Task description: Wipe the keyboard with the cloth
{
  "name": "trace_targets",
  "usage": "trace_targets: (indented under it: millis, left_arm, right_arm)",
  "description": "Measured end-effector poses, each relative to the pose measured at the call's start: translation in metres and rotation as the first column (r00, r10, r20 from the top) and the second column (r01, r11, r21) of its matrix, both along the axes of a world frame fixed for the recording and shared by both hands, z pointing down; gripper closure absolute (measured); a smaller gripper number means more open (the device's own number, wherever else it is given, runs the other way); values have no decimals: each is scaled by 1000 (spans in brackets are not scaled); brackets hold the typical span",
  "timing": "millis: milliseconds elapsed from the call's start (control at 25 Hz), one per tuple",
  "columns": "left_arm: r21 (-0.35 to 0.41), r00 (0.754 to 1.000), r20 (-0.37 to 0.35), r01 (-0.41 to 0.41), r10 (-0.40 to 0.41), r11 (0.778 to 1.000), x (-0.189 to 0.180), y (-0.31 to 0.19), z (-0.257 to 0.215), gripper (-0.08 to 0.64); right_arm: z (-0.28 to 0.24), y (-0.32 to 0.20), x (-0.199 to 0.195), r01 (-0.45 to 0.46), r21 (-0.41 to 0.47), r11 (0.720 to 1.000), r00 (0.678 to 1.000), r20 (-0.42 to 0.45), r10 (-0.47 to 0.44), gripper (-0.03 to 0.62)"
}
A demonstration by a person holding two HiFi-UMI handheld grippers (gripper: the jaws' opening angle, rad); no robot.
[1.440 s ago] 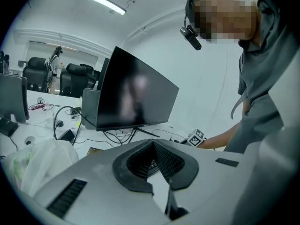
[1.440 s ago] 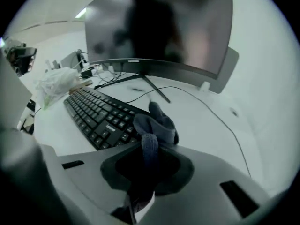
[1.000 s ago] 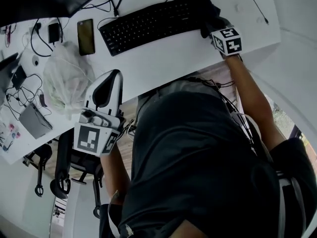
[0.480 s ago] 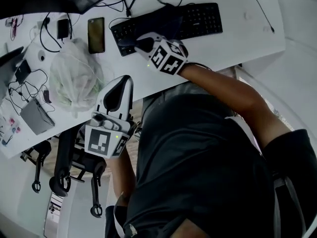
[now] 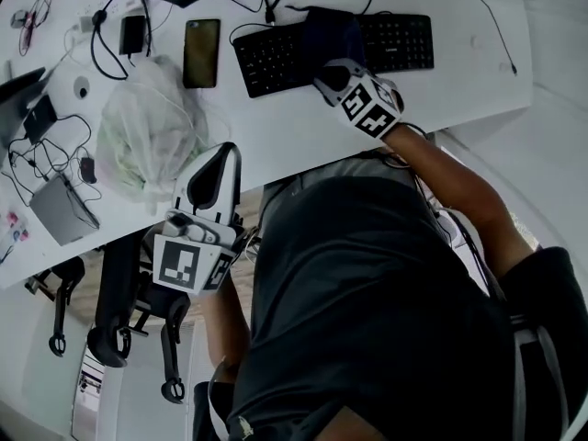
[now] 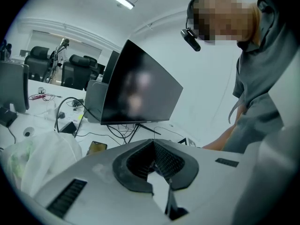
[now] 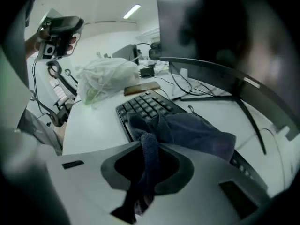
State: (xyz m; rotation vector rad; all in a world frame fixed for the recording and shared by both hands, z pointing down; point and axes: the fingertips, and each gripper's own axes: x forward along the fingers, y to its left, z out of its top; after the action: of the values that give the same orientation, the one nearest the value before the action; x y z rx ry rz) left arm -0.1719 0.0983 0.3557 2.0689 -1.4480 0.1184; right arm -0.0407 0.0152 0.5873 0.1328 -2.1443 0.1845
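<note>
The right gripper [image 5: 333,73] reaches toward 12 o'clock in the head view. Its jaws are clamped on a fold of the dark blue cloth [image 5: 329,31]. In the right gripper view, a twisted strand of the fabric is pinched between the jaws, and the rest is spread over the keys just ahead.

The cloth lies across the middle of the black keyboard [image 5: 402,42], with rows of keys showing on either side of it. The keyboard sits on the white surface [image 5: 450,85] at 12 o'clock. The print on its keycaps is too small to read.

The left gripper [image 5: 217,159] is at 8 o'clock, well apart from the keyboard, over the near edge of the surface and pointing toward 12 o'clock. Its jaw tips are drawn together with nothing between them.

The only labels in view are the black-and-white square patterns on the right marker cube [image 5: 370,110] and the left marker cube [image 5: 186,263]. They carry no letters.

A phone [image 5: 201,52] with a dark screen lies at 11 o'clock, just beside the keyboard's left end. A crumpled translucent plastic bag [image 5: 147,136] sits at 10 o'clock, near the left gripper. In the left gripper view, a monitor [image 6: 140,90] stands with a dark screen, and no brand on it can be made out.
</note>
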Motion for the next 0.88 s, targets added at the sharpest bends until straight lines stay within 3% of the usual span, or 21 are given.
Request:
trace_targets:
  millis: [120,200,320,400,480,600,720,800,880]
  left_arm:
    - [-3,1000,-8,-23,23,1000,-4,-2,4,558]
    - [-7,999,-11,-46,46,999,-2,-5,4,558]
    - [4,997,-7,-82,82,997,6,-12,0,558]
    - [3,995,5,-98,98,995,11,-14,-2,558]
    - [-2,994,14,-107,107,994,17,-14,-4,558]
    - [-2,994,10,-113,113,994,26,-15,-5,558]
    - [2,994,2,-108,108,994,31,-17,-3,558]
    - [6,994,-2,-107,107,994,36,-18,-3,558]
    - [11,994,-3,-112,112,994,44,-21,-3,558]
  right_arm:
    - [-11,-11,32,-79,36,996,993,-80,82,546]
    - [-19,9,-2,-28,32,999,999,-22,29,546]
    - [-23,52,-89,108,10,994,989,101,-109,546]
    - [-16,75,-133,192,-5,981,974,123,-190,545]
    - [-3,85,-143,230,-19,973,968,112,-226,545]
    - [4,60,-91,148,-33,988,984,108,-144,546]
    - [5,8,11,-5,3,1000,997,77,5,546]
    - [-1,-28,87,-132,43,990,991,6,132,546]
    - [-9,-57,141,-248,79,965,965,-66,254,546]
